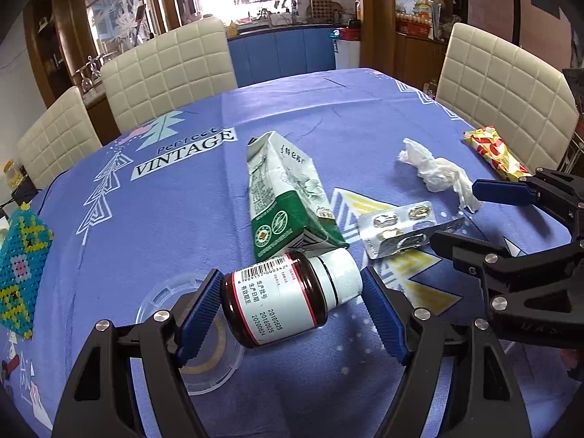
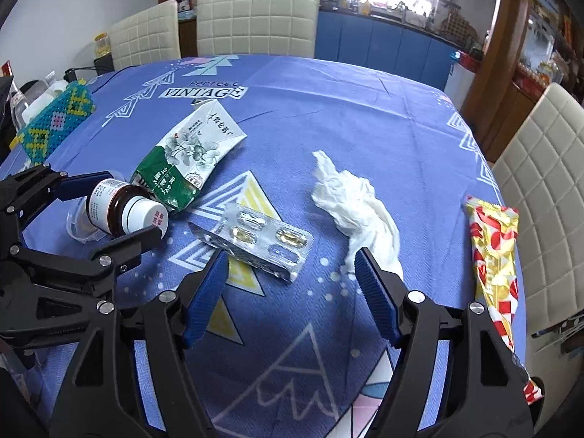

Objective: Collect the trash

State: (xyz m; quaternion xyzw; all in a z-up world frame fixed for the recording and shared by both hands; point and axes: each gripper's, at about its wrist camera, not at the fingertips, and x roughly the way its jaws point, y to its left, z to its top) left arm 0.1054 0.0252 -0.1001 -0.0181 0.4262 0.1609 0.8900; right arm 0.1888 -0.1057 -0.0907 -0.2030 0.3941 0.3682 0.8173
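The left gripper (image 1: 292, 304) has the brown pill bottle (image 1: 288, 299) lying on its side between its jaws, nearest of all the litter. The bottle's long axis runs across the gap, glass base toward the left pad and white cap toward the right pad, so the jaws would close end to end rather than round its girth. The left pad looks to touch the base and the right pad sits just beside the cap, but I cannot tell whether either is pressing yet. The bottle lies on the tabletop (image 1: 189, 219), partly over a clear plastic lid (image 1: 171, 299). The right gripper (image 2: 290, 284) stands open with nothing gripped; the near edge of the foil blister pack (image 2: 255, 241) lies just beyond its tips, toward the left jaw. The pack's long axis slants across the gap from upper left to lower right. A thin flat sheet like that will probably need the pads brought low against the cloth. Its right jaw tip sits just beside the trailing end of the crumpled tissue (image 2: 350, 200), which could get caught in the same pinch. Each hand is nearest its own piece: left to the bottle, right to the pack. Beyond both lies the flattened green carton (image 1: 288, 197), long axis pointing away, its near end close against the bottle. The red and gold wrapper (image 2: 496, 266) lies far right, near the edge.
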